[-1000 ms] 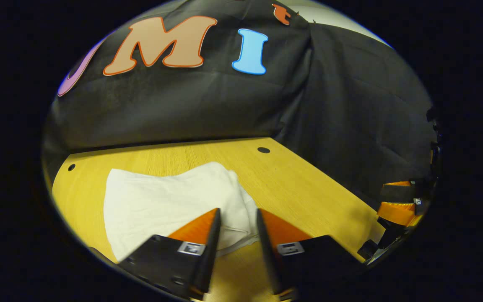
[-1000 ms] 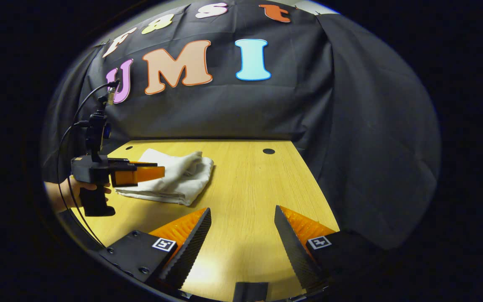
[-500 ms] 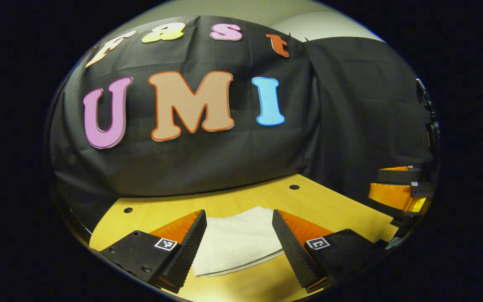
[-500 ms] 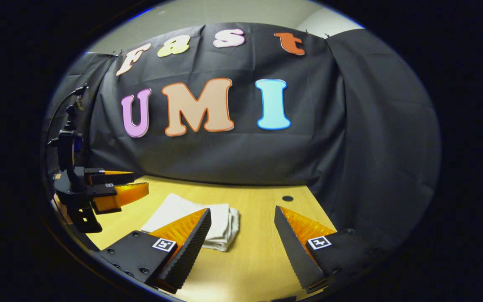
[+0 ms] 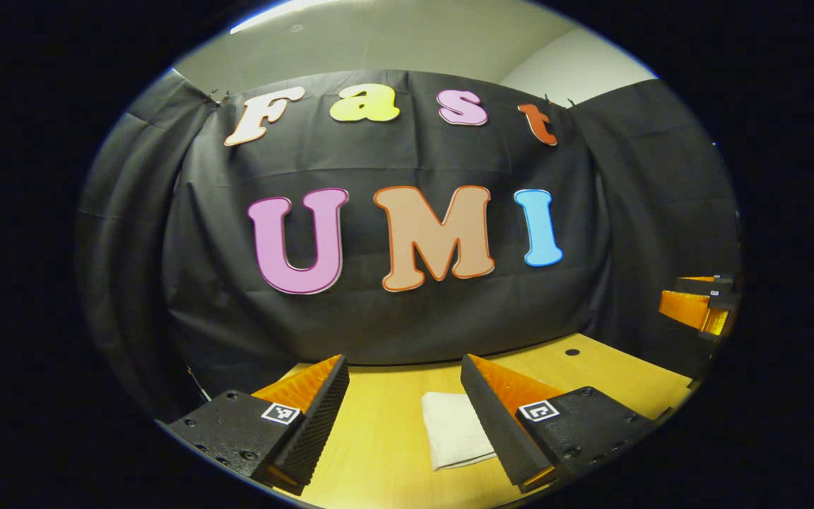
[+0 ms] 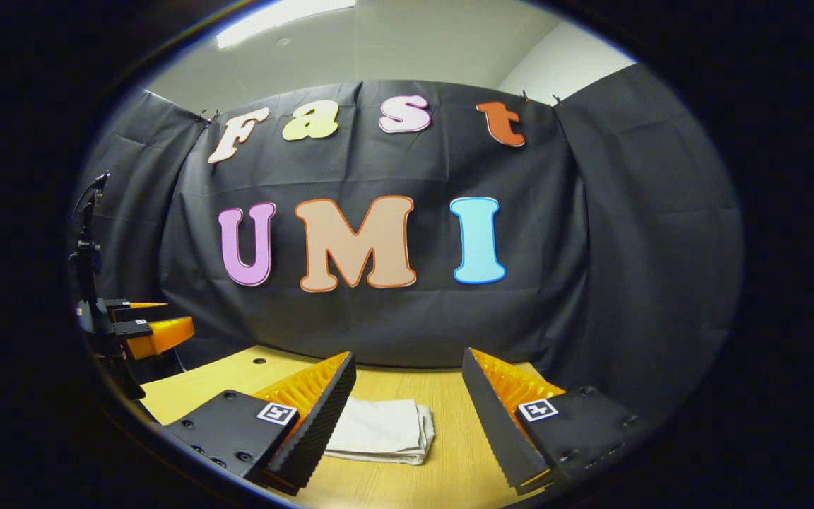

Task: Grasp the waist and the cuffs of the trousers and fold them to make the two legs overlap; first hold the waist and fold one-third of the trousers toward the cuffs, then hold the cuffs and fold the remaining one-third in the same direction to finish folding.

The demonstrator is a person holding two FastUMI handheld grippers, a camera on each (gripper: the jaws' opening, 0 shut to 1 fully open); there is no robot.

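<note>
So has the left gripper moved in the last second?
Yes. It has pulled back and tilted up: the folded trousers on the table were large under its fingers, and now look small between the open left gripper.

Both tongs point(image 5: 400, 417) higher, off trousers point(image 6: 382, 430)

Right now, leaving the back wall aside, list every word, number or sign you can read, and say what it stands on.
Trousers: no text.
Table: no text.
Left gripper: square tags with black-and-white patterns, no words or numbers.
Right gripper: the same kind of tags, no words or numbers.
</note>
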